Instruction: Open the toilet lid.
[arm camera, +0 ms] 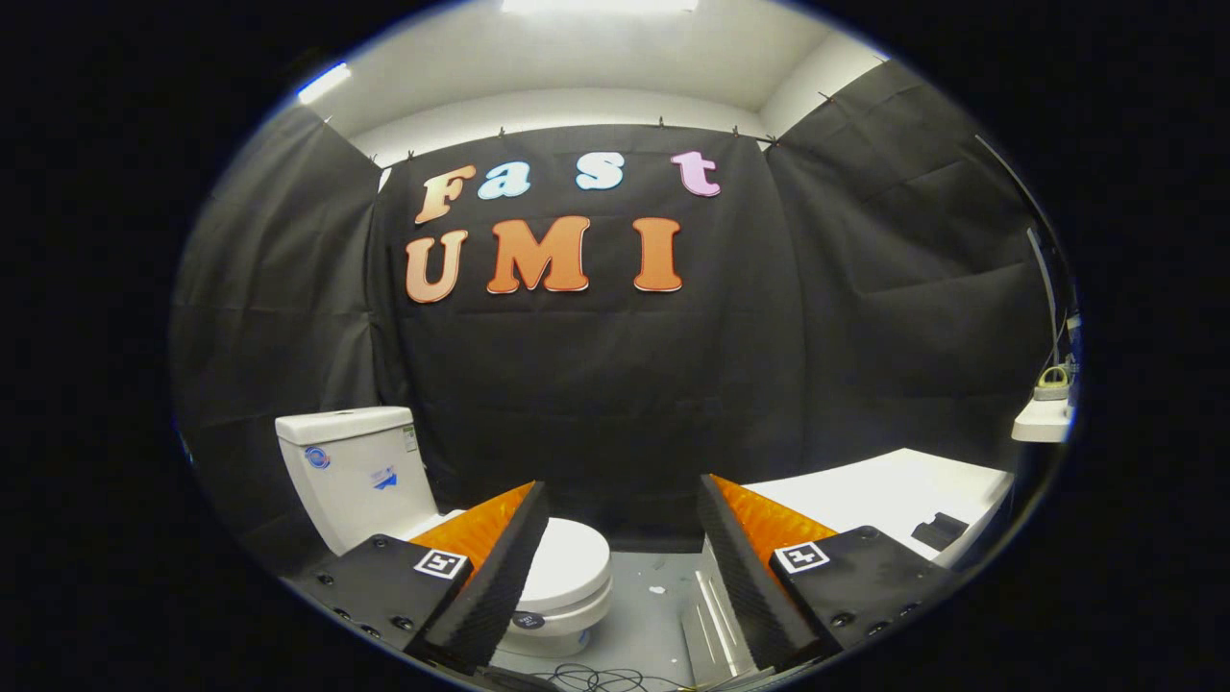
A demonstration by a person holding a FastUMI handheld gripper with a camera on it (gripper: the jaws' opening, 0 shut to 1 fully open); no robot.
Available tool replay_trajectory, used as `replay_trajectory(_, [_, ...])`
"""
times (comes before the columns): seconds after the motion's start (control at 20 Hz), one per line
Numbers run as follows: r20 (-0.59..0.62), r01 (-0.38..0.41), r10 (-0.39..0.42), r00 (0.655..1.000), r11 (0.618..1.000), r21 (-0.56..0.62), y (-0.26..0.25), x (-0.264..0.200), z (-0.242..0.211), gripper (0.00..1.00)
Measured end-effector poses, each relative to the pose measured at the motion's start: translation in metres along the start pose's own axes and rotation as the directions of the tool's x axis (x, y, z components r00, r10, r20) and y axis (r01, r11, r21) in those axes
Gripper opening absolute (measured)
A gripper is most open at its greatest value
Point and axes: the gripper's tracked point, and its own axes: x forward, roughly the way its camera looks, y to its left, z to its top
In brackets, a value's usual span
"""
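Observation:
A white toilet stands low on the left, its tank (357, 473) against the black cloth wall. Its lid (569, 565) lies flat and closed over the bowl, partly hidden behind my left finger (490, 567). My gripper (620, 577) hovers above and in front of the toilet, open, with a wide gap and nothing between the fingers. The lid's front edge peeks out just inside the left finger; the right finger (745, 567) is well off to the right of the bowl.
A white table (884, 490) stands to the right beyond the right finger, with a small dark object (938, 531) on it. A small white shelf (1043, 420) with a fitting hangs at far right. Grey floor (653, 605) and loose cables (596, 679) lie below.

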Motion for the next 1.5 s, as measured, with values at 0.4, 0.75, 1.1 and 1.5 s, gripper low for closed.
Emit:
replay_trajectory(0.4, [-0.01, -0.032, 0.033, 0.999, 0.992, 0.126, 0.047, 0.065, -0.006, 1.0])
replay_trajectory(0.75, [-0.14, -0.037, 0.117, 0.983, 0.879, 0.476, 0.101, 0.098, -0.095, 0.98])
replay_trajectory(1.1, [-0.301, 0.111, 0.158, 0.94, 0.694, 0.711, 0.108, 0.092, -0.207, 0.98])
replay_trajectory(1.5, [-0.451, 0.259, 0.177, 0.875, 0.616, 0.744, 0.115, 0.084, -0.299, 0.99])
